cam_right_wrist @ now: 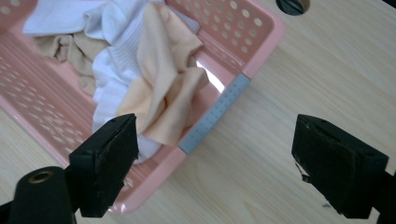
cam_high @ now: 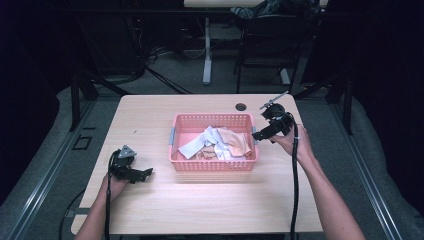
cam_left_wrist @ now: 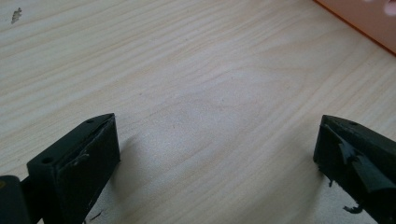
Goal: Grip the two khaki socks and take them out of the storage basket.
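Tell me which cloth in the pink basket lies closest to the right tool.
The peach-orange cloth, draped at the basket's right end beside the grey handle. The white cloth and tan cloth lie farther in, away from the right tool.

Between the wide-apart jaws of the left gripper point(cam_left_wrist: 215, 154) lay only bare wooden table point(cam_left_wrist: 187, 84), with the pink basket point(cam_left_wrist: 369, 23) beyond the right-hand jaw. Between the right gripper's point(cam_right_wrist: 215, 158) spread jaws stood that basket's grey-handled end wall point(cam_right_wrist: 215, 113), its heaped socks point(cam_right_wrist: 159, 79) just past the left-hand jaw and open tabletop before the other.
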A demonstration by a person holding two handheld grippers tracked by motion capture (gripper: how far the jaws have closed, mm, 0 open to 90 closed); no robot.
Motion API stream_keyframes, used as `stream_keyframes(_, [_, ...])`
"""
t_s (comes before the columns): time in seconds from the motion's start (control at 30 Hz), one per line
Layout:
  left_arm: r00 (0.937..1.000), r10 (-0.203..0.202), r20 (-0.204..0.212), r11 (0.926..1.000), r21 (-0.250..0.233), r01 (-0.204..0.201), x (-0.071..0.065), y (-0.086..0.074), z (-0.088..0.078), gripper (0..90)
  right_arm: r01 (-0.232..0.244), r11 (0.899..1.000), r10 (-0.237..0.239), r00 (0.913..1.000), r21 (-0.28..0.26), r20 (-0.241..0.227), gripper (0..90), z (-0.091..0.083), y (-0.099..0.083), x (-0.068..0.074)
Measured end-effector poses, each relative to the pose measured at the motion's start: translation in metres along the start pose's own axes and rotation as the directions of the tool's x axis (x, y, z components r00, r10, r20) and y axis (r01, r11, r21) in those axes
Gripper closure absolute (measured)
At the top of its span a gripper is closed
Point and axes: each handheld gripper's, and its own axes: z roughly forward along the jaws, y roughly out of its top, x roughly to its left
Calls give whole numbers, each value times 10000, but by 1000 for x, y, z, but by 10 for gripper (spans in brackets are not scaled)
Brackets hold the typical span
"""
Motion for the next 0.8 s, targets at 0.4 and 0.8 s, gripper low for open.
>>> stream_keyframes(0.4, [10000,1,7,10000,4,-1,0,0,0,2,313,9992,-302,9986,242,-441,187,24,29,19])
stream_keyframes(0.8, [10000,-5,10,10000,1,5,0,0,0,2,292,9993,-277,9979,245,-579,361,60,37,32])
